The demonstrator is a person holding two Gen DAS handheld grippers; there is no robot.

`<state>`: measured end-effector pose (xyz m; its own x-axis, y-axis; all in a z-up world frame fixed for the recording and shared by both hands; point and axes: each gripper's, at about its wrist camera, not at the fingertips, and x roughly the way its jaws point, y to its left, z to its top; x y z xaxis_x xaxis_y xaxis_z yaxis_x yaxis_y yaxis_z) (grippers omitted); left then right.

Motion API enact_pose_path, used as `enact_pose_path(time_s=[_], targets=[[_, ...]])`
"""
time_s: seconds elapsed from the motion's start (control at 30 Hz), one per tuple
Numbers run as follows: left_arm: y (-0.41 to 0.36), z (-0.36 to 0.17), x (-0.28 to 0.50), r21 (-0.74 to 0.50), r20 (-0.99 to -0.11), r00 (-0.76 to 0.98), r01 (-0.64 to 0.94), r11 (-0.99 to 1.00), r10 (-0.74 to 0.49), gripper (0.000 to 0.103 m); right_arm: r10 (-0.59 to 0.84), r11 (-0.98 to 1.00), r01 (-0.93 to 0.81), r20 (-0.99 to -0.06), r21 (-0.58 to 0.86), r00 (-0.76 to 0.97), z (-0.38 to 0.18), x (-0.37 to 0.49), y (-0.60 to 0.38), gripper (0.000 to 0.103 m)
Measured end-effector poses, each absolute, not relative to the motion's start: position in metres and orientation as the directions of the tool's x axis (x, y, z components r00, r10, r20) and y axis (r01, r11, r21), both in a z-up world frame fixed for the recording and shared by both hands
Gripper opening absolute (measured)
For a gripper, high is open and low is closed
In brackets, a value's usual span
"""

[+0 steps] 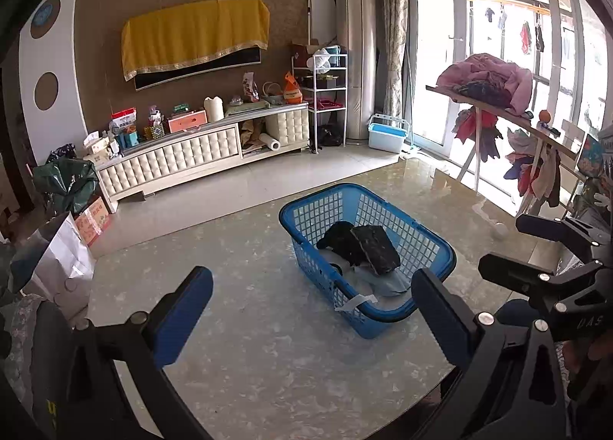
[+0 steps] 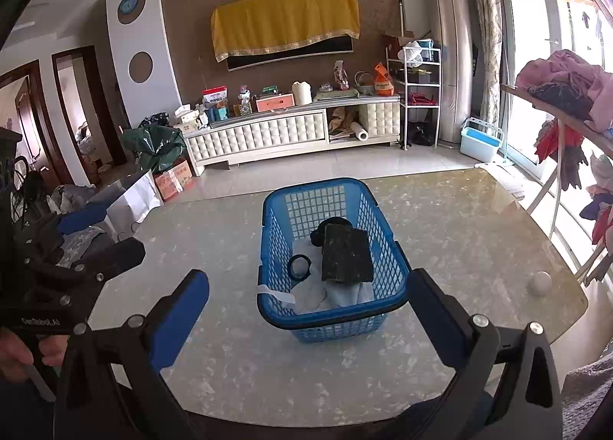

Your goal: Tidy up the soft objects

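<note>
Both grippers, left (image 1: pixel 312 311) and right (image 2: pixel 308 304), hover with fingers spread, holding nothing, near the basket (image 2: pixel 276 309) mid-surface; the dark folded pad (image 2: pixel 346 258) atop pale cloth (image 2: pixel 310 292) looks light and limp, best pinched at its near edge.

Mirrored "GenRobot.AI" on left tool (image 2: pixel 82 233); partial "UAS" on right tool (image 1: pixel 509 252).

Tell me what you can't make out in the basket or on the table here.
- Pale cloth in the basket: mostly covered by the dark pad in both views, so its extent and count are unclear.
- Black item behind the pad: partly hidden, kind unclear.
- Table: near edge blocked by the left gripper and right gripper.
- White ball: too small to identify.
</note>
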<state>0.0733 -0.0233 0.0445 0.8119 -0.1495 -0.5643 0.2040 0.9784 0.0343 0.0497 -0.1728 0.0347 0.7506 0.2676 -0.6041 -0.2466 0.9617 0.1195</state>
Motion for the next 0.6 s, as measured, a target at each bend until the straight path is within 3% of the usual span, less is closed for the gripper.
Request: enact_pose_path(time_s=[0.6], targets=[[-0.0243, 0.0473, 0.0705, 0.068, -0.558, 0.819, 0.206, 0.976, -0.134, 0.103, 0.269, 0.96, -0.255, -0.614, 0.112, 0.742, 0.0355, 0.0467, -0.1691, 0.103]])
